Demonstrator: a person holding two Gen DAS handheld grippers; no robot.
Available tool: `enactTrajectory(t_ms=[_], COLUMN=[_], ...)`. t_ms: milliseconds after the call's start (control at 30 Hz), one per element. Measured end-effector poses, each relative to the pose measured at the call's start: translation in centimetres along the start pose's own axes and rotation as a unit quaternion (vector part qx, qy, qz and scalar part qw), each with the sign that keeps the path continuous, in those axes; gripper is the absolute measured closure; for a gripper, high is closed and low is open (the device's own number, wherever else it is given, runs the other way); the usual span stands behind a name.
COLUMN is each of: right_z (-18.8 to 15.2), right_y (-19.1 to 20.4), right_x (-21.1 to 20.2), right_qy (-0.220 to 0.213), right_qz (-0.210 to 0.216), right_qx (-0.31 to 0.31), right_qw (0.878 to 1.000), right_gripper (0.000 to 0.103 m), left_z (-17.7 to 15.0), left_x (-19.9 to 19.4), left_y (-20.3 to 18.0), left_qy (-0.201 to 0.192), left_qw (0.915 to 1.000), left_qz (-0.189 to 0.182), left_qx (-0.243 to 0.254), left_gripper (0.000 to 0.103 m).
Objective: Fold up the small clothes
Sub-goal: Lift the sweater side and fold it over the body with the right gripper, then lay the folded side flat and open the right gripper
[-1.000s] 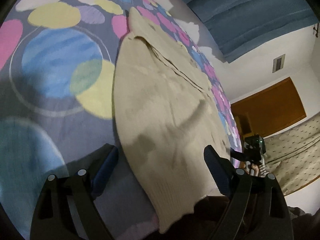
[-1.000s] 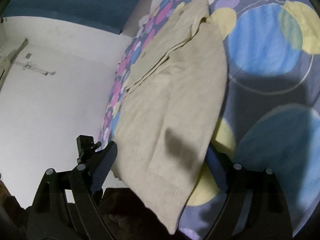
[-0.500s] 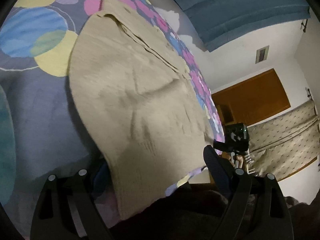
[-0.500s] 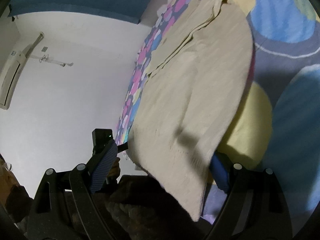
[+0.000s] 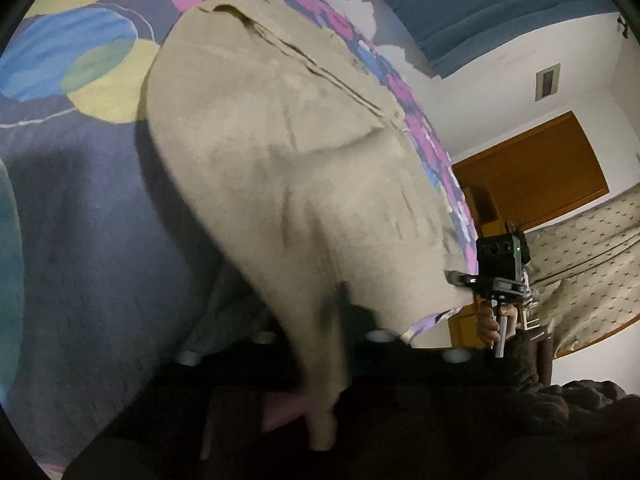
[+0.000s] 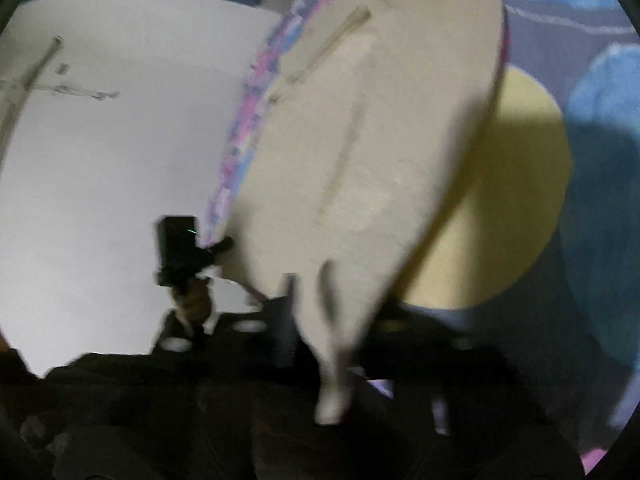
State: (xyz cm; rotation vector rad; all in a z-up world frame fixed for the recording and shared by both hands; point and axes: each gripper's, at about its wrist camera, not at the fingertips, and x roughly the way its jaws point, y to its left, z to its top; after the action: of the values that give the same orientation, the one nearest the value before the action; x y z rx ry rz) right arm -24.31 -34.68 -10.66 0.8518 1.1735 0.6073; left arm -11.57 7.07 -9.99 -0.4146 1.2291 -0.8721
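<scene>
A beige knit garment (image 5: 288,148) lies on a bedspread (image 5: 80,216) with coloured circles; its collar end is far from me. My left gripper (image 5: 320,344) is shut on the near hem, and the cloth bunches and hangs between the jaws. My right gripper (image 6: 328,340) is shut on the other hem corner of the garment (image 6: 372,140), also bunched. Each gripper shows in the other's view: the right one in the left wrist view (image 5: 460,280), the left one in the right wrist view (image 6: 224,246). The right wrist view is blurred.
The bed's edge runs along the garment's side. Beyond it are a white wall (image 6: 120,160), a blue curtain (image 5: 480,8), a wooden door (image 5: 532,160) and a patterned beige fabric (image 5: 588,260). Dark clothing (image 5: 520,432) fills the bottom of both views.
Both grippers have gone from open, straddling the hem, to shut on it. The hem has lifted off the bedspread and bunched between each pair of jaws.
</scene>
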Motion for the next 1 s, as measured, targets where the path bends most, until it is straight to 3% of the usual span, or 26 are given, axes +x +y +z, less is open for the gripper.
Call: enactTrajectory(t_ms=[133, 333, 533, 600, 700, 767, 900, 1000], right_z=[-0.1, 2.4, 10.0, 13.4, 17.5, 19.8, 21.6, 21.7], right_y=[1.3, 4.2, 4.0, 2.7, -0.5, -2.8, -6.3, -7.3], right_x=[-1.4, -5.3, -6.9, -6.3, -4.5, -2.2, 0.2, 0.1], right_qy=[-0.03, -0.104, -0.159, -0.165, -0.166, -0.164, -0.155, -0.16], right_qz=[0.007, 0.078, 0.122, 0.129, 0.121, 0.093, 0.062, 0.082], right_qx=[-0.023, -0.041, -0.039, -0.025, 0.018, 0.052, 0.097, 0.109], right_qw=[0.999, 0.991, 0.979, 0.978, 0.978, 0.981, 0.981, 0.978], right_gripper=[0.099, 0.099, 0.099, 0.099, 0.099, 0.099, 0.094, 0.085], left_z=[0.4, 3.8, 10.9, 13.2, 16.9, 19.1, 20.9, 21.3], left_x=[-2.1, -5.1, -5.1, -4.2, -1.4, 1.0, 3.4, 2.9], left_y=[-0.5, -2.0, -2.9, -2.5, -0.7, 1.5, 4.1, 4.8], left_qy=[-0.044, -0.104, -0.154, -0.162, -0.16, -0.145, -0.126, -0.115], left_qw=[0.999, 0.9935, 0.9858, 0.9848, 0.9858, 0.989, 0.9915, 0.9932], left_qz=[-0.011, -0.044, -0.055, -0.039, -0.007, 0.004, 0.032, 0.017], left_qx=[0.004, 0.014, 0.039, 0.049, 0.049, 0.026, 0.007, 0.008], left_gripper=[0.098, 0.098, 0.098, 0.098, 0.098, 0.098, 0.097, 0.083])
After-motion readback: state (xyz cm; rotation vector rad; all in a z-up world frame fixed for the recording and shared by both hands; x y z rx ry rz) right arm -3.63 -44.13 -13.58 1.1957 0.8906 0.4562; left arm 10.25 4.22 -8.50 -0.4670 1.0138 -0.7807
